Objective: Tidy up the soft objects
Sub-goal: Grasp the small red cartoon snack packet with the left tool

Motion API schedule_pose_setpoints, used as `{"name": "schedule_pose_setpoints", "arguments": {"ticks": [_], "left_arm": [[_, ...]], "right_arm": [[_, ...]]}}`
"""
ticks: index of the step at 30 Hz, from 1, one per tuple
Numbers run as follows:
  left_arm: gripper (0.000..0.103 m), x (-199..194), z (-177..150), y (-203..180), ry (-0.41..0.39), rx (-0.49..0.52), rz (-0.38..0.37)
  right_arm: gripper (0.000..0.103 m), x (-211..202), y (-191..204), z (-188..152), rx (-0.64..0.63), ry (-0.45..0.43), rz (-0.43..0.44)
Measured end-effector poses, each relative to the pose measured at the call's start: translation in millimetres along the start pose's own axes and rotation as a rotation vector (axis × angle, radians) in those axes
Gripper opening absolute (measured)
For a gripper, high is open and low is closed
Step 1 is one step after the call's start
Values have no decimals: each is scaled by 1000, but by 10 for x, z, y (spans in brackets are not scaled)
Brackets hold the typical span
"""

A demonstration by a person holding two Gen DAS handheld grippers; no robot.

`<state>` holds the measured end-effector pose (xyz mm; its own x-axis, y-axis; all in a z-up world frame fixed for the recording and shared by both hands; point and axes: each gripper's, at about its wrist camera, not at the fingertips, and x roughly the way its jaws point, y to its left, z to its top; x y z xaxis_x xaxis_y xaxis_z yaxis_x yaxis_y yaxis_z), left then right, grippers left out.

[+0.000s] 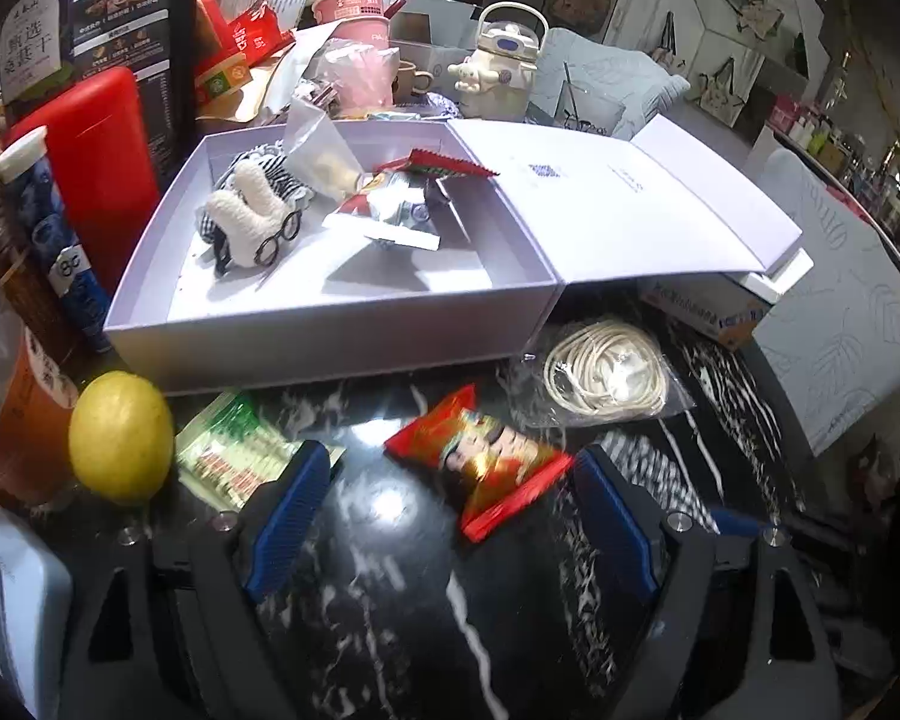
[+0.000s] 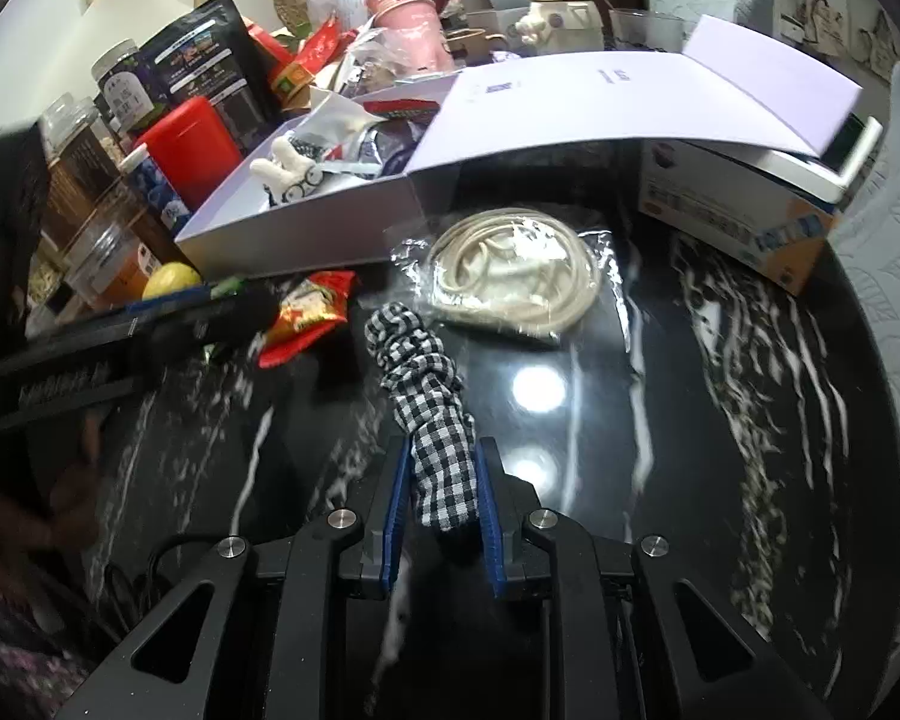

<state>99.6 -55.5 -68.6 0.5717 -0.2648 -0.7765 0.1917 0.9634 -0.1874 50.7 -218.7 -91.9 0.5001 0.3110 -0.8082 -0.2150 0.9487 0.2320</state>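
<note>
A black-and-white checkered cloth [image 2: 414, 354] lies stretched on the dark marble table, and my right gripper [image 2: 442, 462] is shut on its near end, blue pads pressing both sides. The same cloth [image 1: 654, 468] shows just right of my left gripper [image 1: 450, 510], which stands open low over the table. A red snack packet [image 1: 480, 456] lies between its blue fingers [image 1: 288, 516], untouched. Behind stands an open white box [image 1: 330, 324] holding a plush rabbit with glasses [image 1: 249, 222] and foil packets [image 1: 402, 210]. From the right wrist view, the left gripper [image 2: 234, 312] reaches in beside the red packet [image 2: 309, 312].
A bagged coil of white cable [image 2: 510, 270] lies before the box's open lid [image 2: 570, 114]. A lemon [image 1: 120, 435], a green packet [image 1: 234, 450], a drink cup [image 1: 6, 396] and a red container [image 1: 99, 174] crowd the left. A carton [image 2: 732, 222] sits right; jars and cups stand behind.
</note>
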Motion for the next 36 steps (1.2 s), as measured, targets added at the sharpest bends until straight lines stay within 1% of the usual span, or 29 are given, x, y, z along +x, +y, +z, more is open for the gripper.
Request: {"name": "schedule_pose_setpoints", "arguments": {"ticks": [5, 8, 9, 11, 15, 20, 21, 22, 24, 25, 26, 27, 28, 30, 34, 36], "left_arm": [[84, 120, 72, -42, -1, -6, 33], [84, 216, 97, -47, 4, -10, 76], [84, 253, 100, -39, 8, -10, 87], [84, 332, 97, 10, 31, -28, 80], [84, 451, 73, 121, 68, -72, 79], [83, 462, 44, 78, 54, -39, 88], [77, 467, 31, 63, 50, -27, 86], [68, 472, 30, 51, 52, -21, 79], [58, 504, 11, 33, 67, -12, 68], [47, 492, 4, 13, 56, 3, 78], [41, 494, 0, 3, 59, 11, 79], [38, 485, -4, -7, 54, 20, 82], [35, 479, -6, -11, 56, 23, 77], [34, 444, -28, -9, 59, 28, 63], [33, 263, -137, -44, 41, 61, 81], [33, 156, -215, -46, 48, 71, 71]], "right_arm": [[21, -27, -36, -42, -1, -15, -36], [22, 5, -38, -34, -8, -17, -55], [23, 25, -32, -26, -14, -15, -60], [29, 54, -27, -6, -18, -9, -55], [43, 98, -34, 37, -11, -2, -38], [45, 160, -26, 67, -13, 5, -44], [45, 175, -21, 67, -14, 9, -47], [45, 190, -11, 62, -20, 12, -57], [45, 222, 15, 48, -35, 17, -70], [45, 221, 26, 38, -38, 13, -72], [44, 224, 30, 34, -36, 15, -74], [36, 222, 35, 33, -36, 12, -76], [23, 223, 40, 25, -35, 12, -68], [22, 220, 42, 5, -32, 8, -54], [21, 176, 38, -34, -9, 1, -48], [21, 147, 45, -62, -3, -4, -53]]}}
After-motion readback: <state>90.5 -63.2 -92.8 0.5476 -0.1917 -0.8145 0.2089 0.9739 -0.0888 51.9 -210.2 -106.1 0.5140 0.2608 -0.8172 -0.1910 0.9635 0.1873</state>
